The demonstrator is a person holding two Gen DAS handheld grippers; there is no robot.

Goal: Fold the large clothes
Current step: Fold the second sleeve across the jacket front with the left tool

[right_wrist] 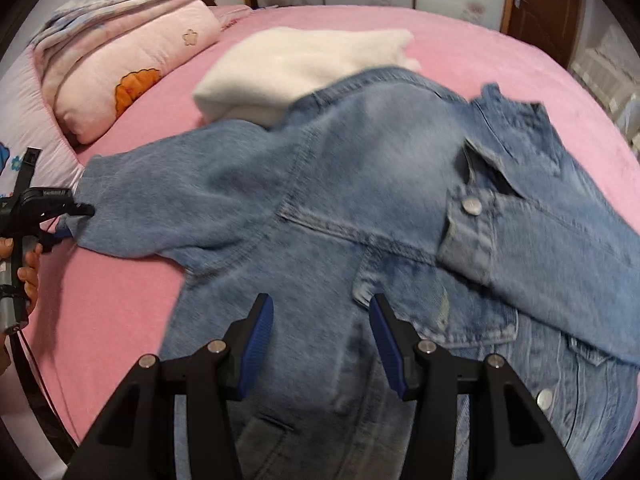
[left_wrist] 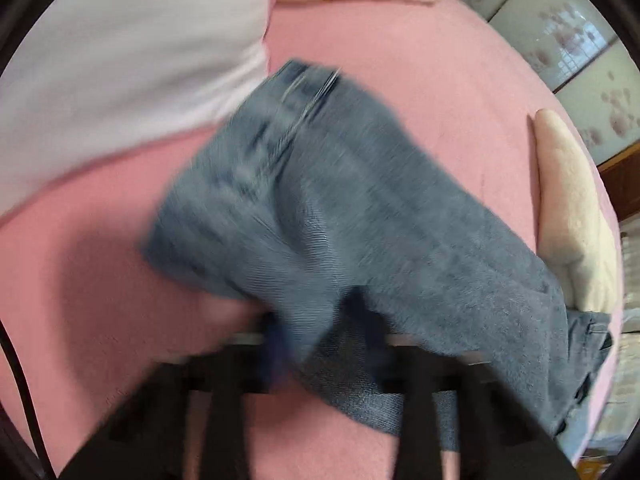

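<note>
On the pink bed (right_wrist: 120,300), left tool (right_wrist: 76,220) pinches denim jacket (right_wrist: 320,200) sleeve; right tool (right_wrist: 322,344) spread.

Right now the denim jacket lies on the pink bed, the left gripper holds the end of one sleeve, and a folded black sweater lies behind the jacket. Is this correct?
Not entirely. The sweater behind the denim jacket is white, not black; the right wrist view shows it clearly. The rest holds: the jacket lies on the pink bed, and the left gripper is shut on the end of one sleeve.
</note>
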